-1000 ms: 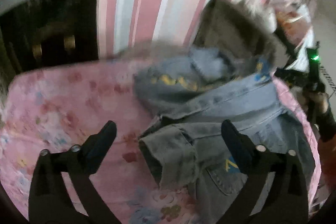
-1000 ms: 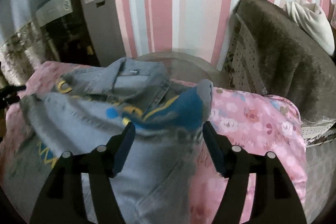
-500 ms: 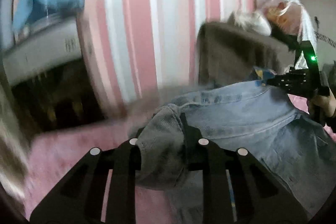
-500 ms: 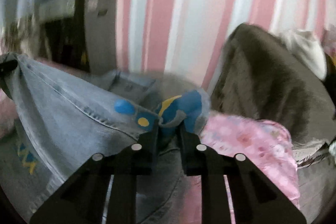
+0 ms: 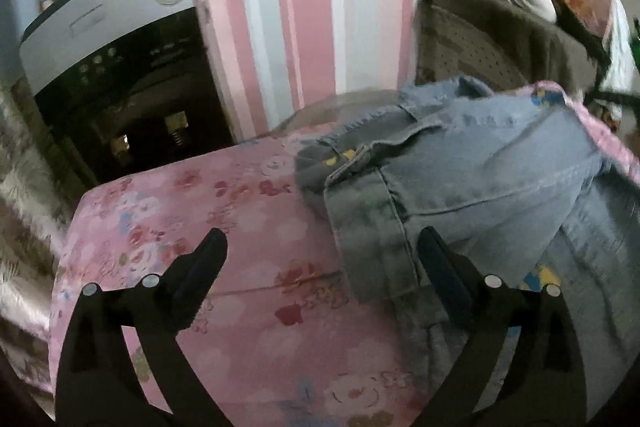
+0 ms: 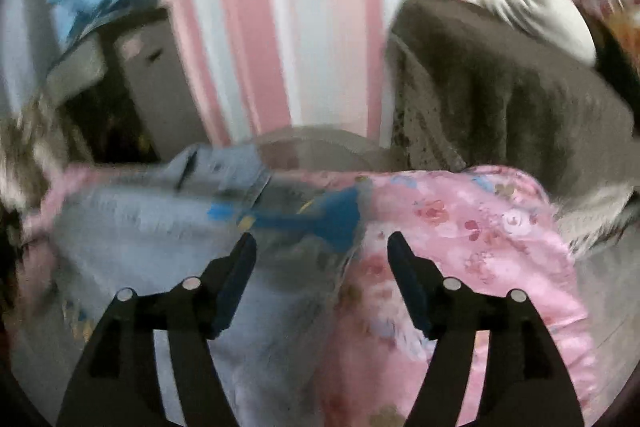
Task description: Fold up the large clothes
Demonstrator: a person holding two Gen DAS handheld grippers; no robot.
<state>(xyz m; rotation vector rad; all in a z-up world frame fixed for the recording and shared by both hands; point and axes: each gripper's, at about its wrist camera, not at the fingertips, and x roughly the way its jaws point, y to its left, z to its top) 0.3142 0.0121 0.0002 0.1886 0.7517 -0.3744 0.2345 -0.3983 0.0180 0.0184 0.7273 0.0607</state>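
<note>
Opening on both sides: left claw [image 5: 322, 263] jaws are spreading wide w/ nothing pinched, denim sleeve cuff [image 5: 370, 227] lying between the tips but untouched; right claw [image 6: 322, 255] jaws also opening, blue-printed sleeve end [image 6: 332, 219] sitting ahead of the gap, not gripped

Location: denim jacket [image 5: 492, 179] lies on pink floral bedcover [image 5: 192, 227], collar twd the striped wall [image 5: 304, 7], both sleeves drawn inward over the body. In right wrist view the jacket fills the left half of the cover, pink fabric bare on the right

Risks, as judged:
- Left cuff is stiff and stands proud of the body; it looks liable to spring back outward once let go, undoing the fold
- Sleeve sits near the inner face of the left claw's right-hand finger; withdrawing carelessly could snag the hem and drag it
- Cover looks slick and loose; pressing or pulling could shift jacket and cover together, skewing the fold line
- Right wrist view is badly blurred, so sleeve lie on that side cannot be confirmed

Materials/shapes:
- Jacket: heavy washed denim, thick seams, doubled cuff band, yellow and blue print patches; bulky, holds creases poorly
- Bedcover: thin, smooth, soft-wrinkled
- Grey-brown armchair [image 6: 500, 75] behind: plush pile, rounded back
- Dark appliance w/ silver top panel [image 5: 108, 27], hard and boxy, blue cloth heaped on top
</note>
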